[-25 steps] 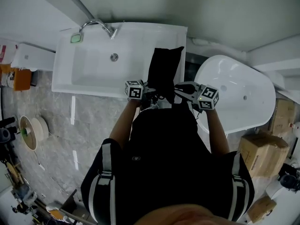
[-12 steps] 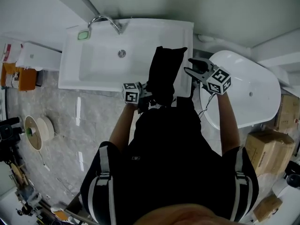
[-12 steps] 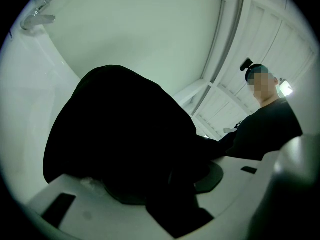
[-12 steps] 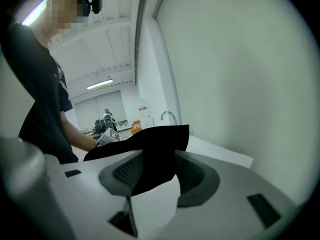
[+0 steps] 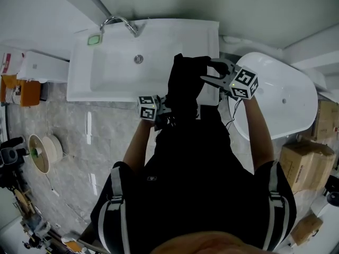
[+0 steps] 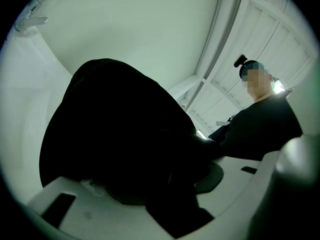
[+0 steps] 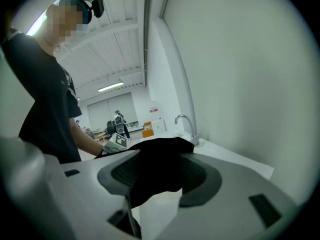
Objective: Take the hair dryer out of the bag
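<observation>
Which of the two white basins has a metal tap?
The rectangular white sink on the left: a curved chrome tap stands at its far edge. The oval white tub shows none.

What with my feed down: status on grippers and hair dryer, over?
Left gripper shut on bag. Right gripper jaws just been opening, bag's top between them. Hair dryer not in sight.
</observation>
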